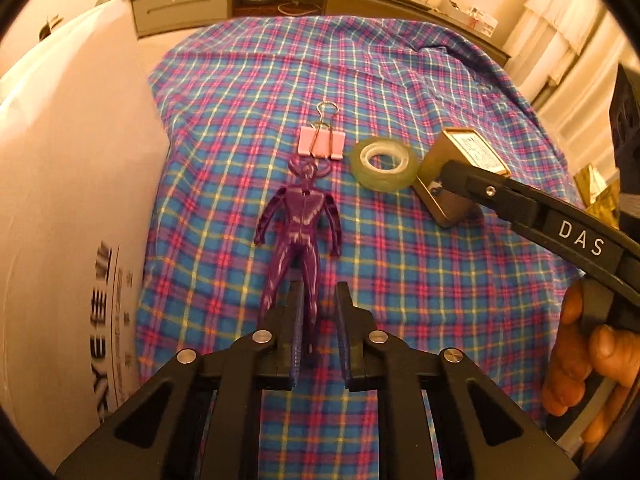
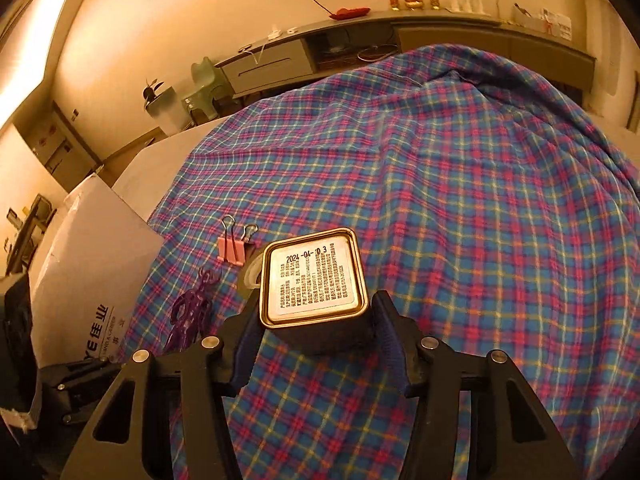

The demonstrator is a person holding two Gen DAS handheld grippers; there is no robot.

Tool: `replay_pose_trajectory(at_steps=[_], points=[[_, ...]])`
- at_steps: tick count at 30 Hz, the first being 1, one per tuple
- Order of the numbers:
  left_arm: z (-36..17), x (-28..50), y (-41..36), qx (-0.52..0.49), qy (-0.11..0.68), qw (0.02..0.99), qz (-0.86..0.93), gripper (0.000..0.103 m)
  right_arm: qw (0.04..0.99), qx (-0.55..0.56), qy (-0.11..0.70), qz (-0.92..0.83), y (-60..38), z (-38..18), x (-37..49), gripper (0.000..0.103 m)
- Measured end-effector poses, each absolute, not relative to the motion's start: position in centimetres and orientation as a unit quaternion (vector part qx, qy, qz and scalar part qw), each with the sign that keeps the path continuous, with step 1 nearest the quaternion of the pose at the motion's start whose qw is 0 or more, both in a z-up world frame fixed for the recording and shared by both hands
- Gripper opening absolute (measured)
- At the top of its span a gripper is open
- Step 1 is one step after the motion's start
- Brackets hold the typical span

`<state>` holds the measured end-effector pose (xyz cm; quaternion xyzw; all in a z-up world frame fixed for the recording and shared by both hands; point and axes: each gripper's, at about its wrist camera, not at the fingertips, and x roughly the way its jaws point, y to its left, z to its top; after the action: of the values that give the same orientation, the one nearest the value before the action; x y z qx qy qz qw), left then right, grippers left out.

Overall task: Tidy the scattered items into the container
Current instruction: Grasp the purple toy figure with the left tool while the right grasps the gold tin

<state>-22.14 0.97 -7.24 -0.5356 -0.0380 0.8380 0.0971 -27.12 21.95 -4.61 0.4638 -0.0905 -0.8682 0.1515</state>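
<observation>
A purple toy figure [image 1: 298, 216] lies face up on the plaid cloth [image 1: 400, 80]. My left gripper [image 1: 320, 300] is shut on one of its legs, low over the cloth. To its right, a small gold tin [image 2: 314, 276] with a printed label stands on the cloth. My right gripper [image 2: 317, 300] straddles the tin, open, with a thin gap showing beside the right finger. A pink binder clip [image 1: 322, 142] and a roll of clear tape [image 1: 384, 164] lie between the figure and the tin. The white cardboard box [image 1: 60, 200] stands at the cloth's left edge.
A hand [image 1: 588, 352] holds the right gripper's handle at the right edge of the left wrist view. Long low cabinets [image 2: 280, 64] run along the far wall. The plaid cloth [image 2: 500, 200] stretches bare to the right of the tin.
</observation>
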Motion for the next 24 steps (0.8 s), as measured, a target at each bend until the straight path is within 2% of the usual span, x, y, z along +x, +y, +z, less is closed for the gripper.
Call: replay_pose_trajectory(at_steps=[5, 6, 7, 8, 10, 15, 18, 19, 24], points=[[-6.4, -19.4, 0.8, -0.538, -0.036, 0.106, 0.835, 0.017, 0.149, 0.471, -0.103, -0.863, 23.1, -4.5, -24.6, 0.054], [-6.1, -19.3, 0.7, -0.536, -0.037, 0.102, 0.837, 0.021, 0.148, 0.473, -0.104, -0.862, 23.3, -4.4, -24.0, 0.054], [-5.7, -19.5, 0.6, -0.532, -0.038, 0.092, 0.841, 0.039, 0.148, 0.474, -0.104, -0.862, 23.5, -4.3, -23.5, 0.054], [-5.2, -20.0, 0.5, -0.522, -0.043, 0.08, 0.848, 0.051, 0.148, 0.476, -0.104, -0.861, 23.7, -4.1, -23.0, 0.055], [-4.7, -21.3, 0.2, -0.507, -0.057, 0.065, 0.858, 0.055, 0.148, 0.476, -0.11, -0.86, 24.2, -3.7, -22.0, 0.055], [-7.3, -25.5, 1.0, -0.527, -0.043, 0.044, 0.848, 0.056, 0.162, 0.47, -0.13, -0.858, 24.8, -2.4, -19.8, 0.054], [-8.0, -25.7, 2.7, -0.512, 0.005, 0.049, 0.858, 0.056, 0.171, 0.465, -0.132, -0.859, 24.8, -1.7, -19.3, 0.054], [-8.1, -25.4, 3.2, -0.506, 0.024, 0.053, 0.861, 0.049, 0.174, 0.463, -0.133, -0.859, 24.7, -1.5, -19.3, 0.054], [-7.6, -24.4, 3.4, -0.51, 0.009, 0.072, 0.857, 0.047, 0.179, 0.458, -0.143, -0.859, 24.9, -1.2, -19.3, 0.051]])
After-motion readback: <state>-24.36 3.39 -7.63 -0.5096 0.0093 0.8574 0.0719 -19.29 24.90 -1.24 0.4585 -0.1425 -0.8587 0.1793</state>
